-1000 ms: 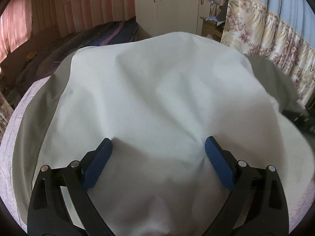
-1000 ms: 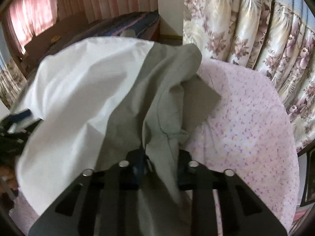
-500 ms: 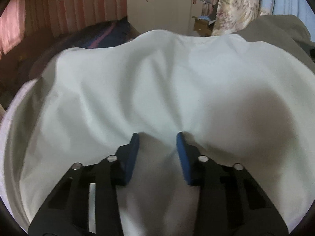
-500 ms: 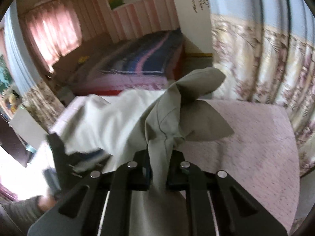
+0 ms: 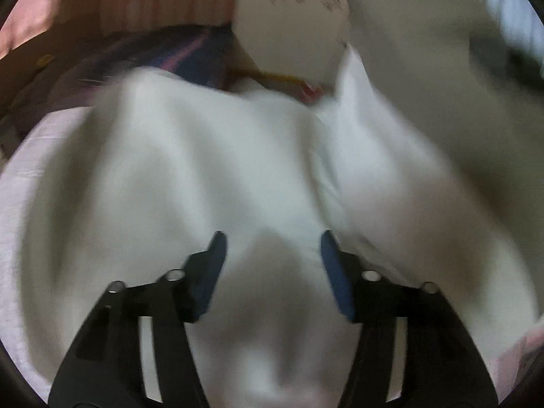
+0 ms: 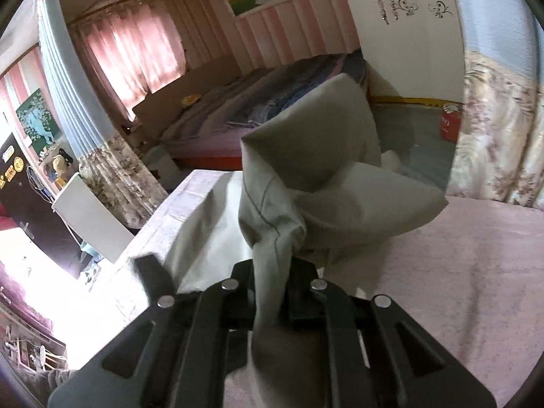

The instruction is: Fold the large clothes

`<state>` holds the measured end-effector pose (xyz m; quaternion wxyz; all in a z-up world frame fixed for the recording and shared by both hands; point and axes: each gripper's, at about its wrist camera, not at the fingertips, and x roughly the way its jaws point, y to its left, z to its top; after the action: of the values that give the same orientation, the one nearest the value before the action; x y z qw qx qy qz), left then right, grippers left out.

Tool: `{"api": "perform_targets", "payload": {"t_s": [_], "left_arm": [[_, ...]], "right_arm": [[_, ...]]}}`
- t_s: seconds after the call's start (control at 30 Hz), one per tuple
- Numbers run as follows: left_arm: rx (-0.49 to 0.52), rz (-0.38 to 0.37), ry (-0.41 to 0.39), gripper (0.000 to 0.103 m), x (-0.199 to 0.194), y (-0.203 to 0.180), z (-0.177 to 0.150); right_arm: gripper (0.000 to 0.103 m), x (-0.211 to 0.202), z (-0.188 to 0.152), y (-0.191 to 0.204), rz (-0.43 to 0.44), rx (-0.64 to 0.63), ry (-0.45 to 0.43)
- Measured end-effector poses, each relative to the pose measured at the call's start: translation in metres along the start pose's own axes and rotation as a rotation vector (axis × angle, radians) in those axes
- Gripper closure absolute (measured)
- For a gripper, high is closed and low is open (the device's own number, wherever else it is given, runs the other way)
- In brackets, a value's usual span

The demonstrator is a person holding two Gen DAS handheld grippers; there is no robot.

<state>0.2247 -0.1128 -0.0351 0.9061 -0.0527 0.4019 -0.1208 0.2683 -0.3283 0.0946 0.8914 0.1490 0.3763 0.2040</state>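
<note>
Since a second ago my right jaws (image 6: 272, 265) have climbed, hauling a bunched fold of the grey-green garment (image 6: 312, 183) up off the pink-sheeted bed (image 6: 476, 272) and pinching it tight while tipped downward. My left jaws (image 5: 272, 248) angle down over the garment's pale side spread on the bed, opening, cloth beneath but nothing gripped.

Matt, smooth woven cloth makes the pale garment (image 6: 306, 176); the table cover (image 6: 459, 272) is soft printed fabric.
</note>
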Motion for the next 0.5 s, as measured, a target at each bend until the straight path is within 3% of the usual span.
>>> {"api": "perform_targets", "payload": {"t_s": [0.27, 0.43, 0.5], "left_arm": [[-0.119, 0.220, -0.128, 0.037, -0.086, 0.126, 0.029], [-0.156, 0.280, -0.100, 0.037, -0.091, 0.166, 0.022], [-0.166, 0.280, -0.076, 0.037, -0.088, 0.172, 0.016]], "right_arm": [[0.097, 0.076, -0.015, 0.077, -0.077, -0.005, 0.015], [0.096, 0.143, -0.045, 0.110, -0.198, -0.024, 0.065], [0.086, 0.158, -0.055, 0.115, -0.250, -0.034, 0.081]]}}
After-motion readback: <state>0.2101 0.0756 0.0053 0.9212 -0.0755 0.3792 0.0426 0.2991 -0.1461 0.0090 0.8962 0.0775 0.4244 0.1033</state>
